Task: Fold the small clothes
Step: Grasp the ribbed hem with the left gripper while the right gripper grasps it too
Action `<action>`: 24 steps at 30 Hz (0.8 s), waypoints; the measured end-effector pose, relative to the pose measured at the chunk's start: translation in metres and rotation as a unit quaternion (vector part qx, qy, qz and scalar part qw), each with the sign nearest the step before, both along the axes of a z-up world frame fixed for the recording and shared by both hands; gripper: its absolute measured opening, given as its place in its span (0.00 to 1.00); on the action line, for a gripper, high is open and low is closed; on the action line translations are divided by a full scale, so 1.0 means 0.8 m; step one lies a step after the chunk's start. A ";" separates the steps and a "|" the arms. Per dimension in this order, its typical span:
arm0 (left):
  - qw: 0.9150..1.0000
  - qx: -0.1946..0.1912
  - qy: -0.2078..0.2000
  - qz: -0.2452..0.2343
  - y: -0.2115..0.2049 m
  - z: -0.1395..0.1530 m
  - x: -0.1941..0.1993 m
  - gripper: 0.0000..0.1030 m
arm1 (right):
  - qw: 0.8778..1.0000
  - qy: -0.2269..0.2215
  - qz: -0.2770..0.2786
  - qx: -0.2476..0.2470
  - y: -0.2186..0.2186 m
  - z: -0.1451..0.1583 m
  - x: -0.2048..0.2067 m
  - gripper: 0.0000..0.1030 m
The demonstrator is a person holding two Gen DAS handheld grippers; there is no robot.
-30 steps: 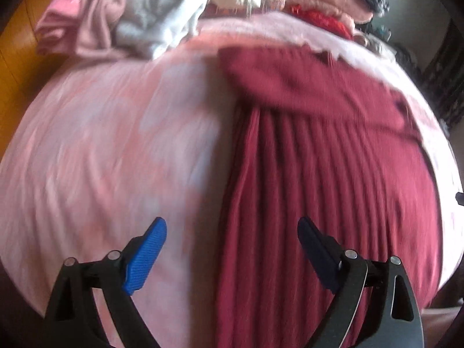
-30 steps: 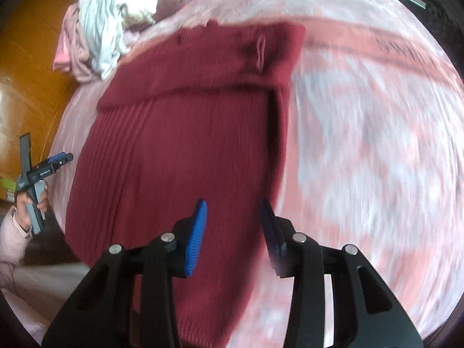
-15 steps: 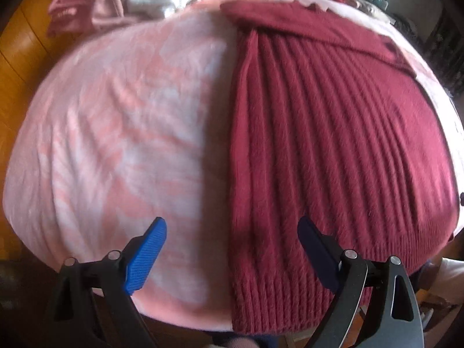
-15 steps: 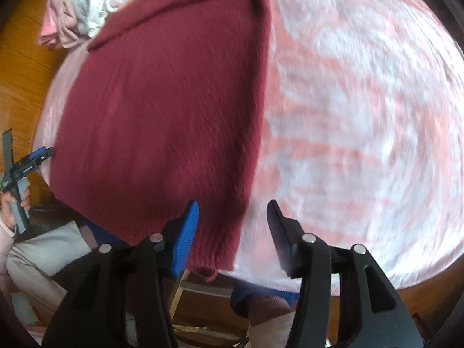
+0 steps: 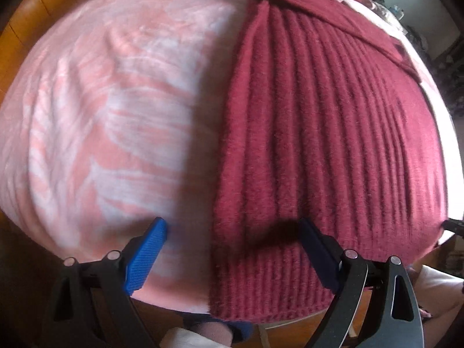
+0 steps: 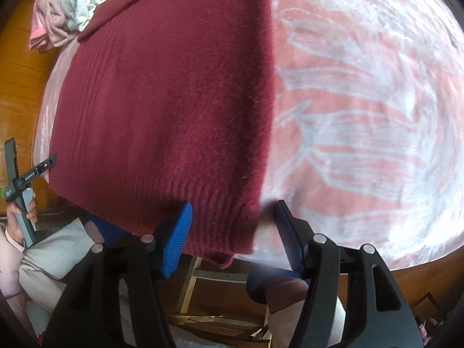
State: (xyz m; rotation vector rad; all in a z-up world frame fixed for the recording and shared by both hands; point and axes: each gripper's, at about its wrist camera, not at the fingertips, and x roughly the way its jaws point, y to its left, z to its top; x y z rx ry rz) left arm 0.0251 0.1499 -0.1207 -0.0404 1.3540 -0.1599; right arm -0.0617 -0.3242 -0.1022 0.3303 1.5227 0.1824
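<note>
Sweater (image 5: 319,133) in dark red rib lies flat on the pink blanket (image 5: 116,110), hem at the near edge. My left gripper (image 5: 232,249) gapes wide over one hem corner; my right gripper (image 6: 232,226) is opening astride the other, gripping nothing. Next, I judge, both must pinch the hem and carry it toward the collar.

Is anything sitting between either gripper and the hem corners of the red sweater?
Nothing visible. The left gripper and right gripper, jaws opening, each straddle a hem corner of the red sweater, flat on the pink blanket.
</note>
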 end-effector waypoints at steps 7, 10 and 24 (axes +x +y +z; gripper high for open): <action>1.000 -0.003 0.003 -0.025 -0.022 -0.006 -0.006 0.75 | 1.000 0.006 0.021 -0.008 0.021 -0.009 0.006 0.48; 0.999 -0.021 0.002 -0.030 -0.028 0.000 -0.008 0.48 | 1.000 0.007 0.018 0.004 0.014 -0.009 0.005 0.35; 0.986 -0.163 -0.041 -0.004 -0.035 0.079 0.021 0.11 | 0.993 -0.064 0.007 0.095 -0.009 0.061 0.028 0.09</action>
